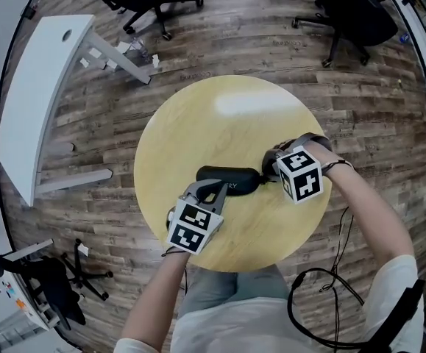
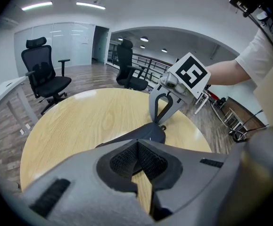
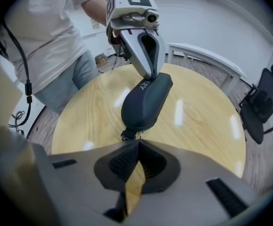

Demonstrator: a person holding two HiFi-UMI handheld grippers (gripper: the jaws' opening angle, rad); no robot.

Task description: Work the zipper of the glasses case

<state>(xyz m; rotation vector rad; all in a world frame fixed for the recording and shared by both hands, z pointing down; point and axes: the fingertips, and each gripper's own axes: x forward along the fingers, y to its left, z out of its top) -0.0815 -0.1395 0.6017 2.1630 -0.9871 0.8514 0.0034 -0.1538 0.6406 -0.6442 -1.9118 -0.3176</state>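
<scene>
Both claws closed: you're pinning the glasses case (image 1: 231, 176) at 7 o'clock with the left claw (image 1: 218, 190), bracing it while the right claw (image 1: 266, 169) (3 o'clock) is apparently pinching the zipper pull (image 3: 129, 134).

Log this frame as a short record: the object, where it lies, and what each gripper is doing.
object: dark glasses case
support: round wooden table, with the case lying flat near its middle
left gripper: jaws together, tips down on one end of the case
right gripper: jaws together, apparently pinching the zipper pull at the opposite end
stage: both grippers are at the case, one at each end
</scene>
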